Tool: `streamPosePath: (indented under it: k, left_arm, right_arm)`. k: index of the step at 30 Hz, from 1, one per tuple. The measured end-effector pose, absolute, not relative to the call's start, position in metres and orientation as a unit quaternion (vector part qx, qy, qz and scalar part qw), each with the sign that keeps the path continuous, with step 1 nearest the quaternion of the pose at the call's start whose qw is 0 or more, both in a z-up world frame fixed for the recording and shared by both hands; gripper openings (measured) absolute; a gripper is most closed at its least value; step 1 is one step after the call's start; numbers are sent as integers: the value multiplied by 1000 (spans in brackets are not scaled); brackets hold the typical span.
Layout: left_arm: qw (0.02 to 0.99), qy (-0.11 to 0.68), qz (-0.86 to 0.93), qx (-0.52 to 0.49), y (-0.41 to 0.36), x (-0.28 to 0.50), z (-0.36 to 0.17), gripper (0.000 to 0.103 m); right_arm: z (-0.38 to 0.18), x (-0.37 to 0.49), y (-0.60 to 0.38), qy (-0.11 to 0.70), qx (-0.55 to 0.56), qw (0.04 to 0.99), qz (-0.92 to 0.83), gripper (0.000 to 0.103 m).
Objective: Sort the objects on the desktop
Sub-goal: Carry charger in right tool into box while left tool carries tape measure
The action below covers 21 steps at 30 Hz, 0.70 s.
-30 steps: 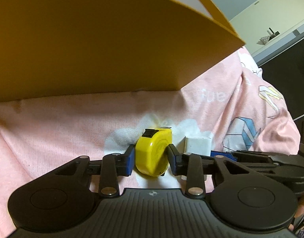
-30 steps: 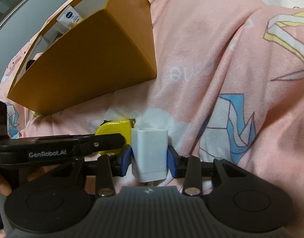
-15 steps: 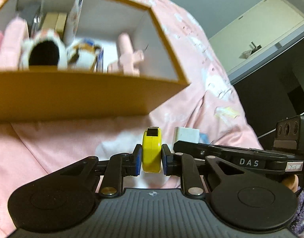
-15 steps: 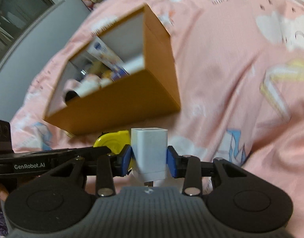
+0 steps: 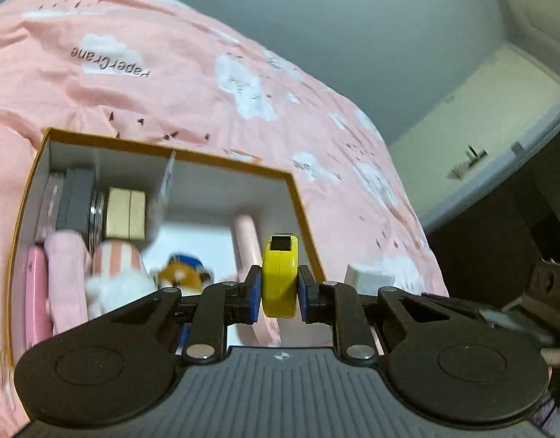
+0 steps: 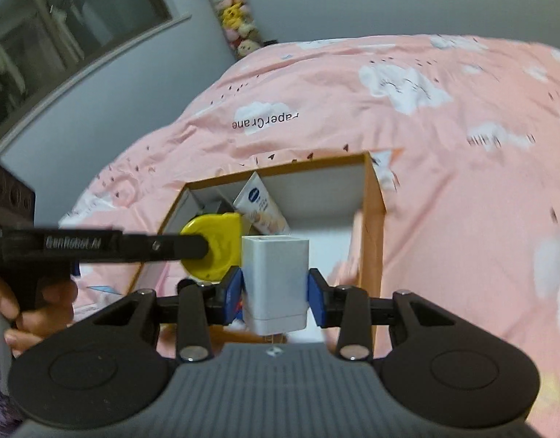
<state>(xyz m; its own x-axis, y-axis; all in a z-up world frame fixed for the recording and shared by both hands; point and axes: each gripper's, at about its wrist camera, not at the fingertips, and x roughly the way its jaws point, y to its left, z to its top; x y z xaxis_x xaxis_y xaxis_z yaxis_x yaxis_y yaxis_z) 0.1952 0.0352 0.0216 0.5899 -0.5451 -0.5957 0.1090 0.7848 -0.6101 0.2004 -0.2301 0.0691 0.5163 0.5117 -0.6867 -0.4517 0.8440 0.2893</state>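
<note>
My left gripper [image 5: 280, 288] is shut on a yellow tape measure [image 5: 280, 273], held edge-on in the air above the open orange box [image 5: 301, 204]. My right gripper [image 6: 275, 294] is shut on a white charger block [image 6: 274, 281], also lifted over the orange box [image 6: 373, 219]. In the right wrist view the tape measure [image 6: 214, 252] hangs just left of the charger, pinched by the left gripper's finger [image 6: 163, 246]. In the left wrist view the charger [image 5: 369, 279] shows to the right of the tape measure.
The box holds several items: a plush toy [image 5: 115, 277], a small bear figure [image 5: 181, 273], a pink roll [image 5: 247, 241], a beige carton [image 5: 126, 218], a cream tube [image 6: 259, 206]. It rests on a pink printed bedcover [image 5: 170, 84]. A hand [image 6: 28, 310] grips the left tool.
Both grippers rose off the bedcover with their objects and now look down into the box. The left jaws closed on the tape measure, which turned edge-on.
</note>
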Motion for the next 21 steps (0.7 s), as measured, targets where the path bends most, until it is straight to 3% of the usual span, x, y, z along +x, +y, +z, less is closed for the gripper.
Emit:
streamPosePath:
  k: [10, 21]
  left_arm:
    - [833, 457, -114, -289, 24, 265, -38, 22]
    - [823, 475, -76, -302, 28, 282, -73, 22]
  right_arm:
    - [47, 290, -158, 412, -137, 856, 281, 40]
    - [22, 322, -142, 431, -185, 839, 276, 40]
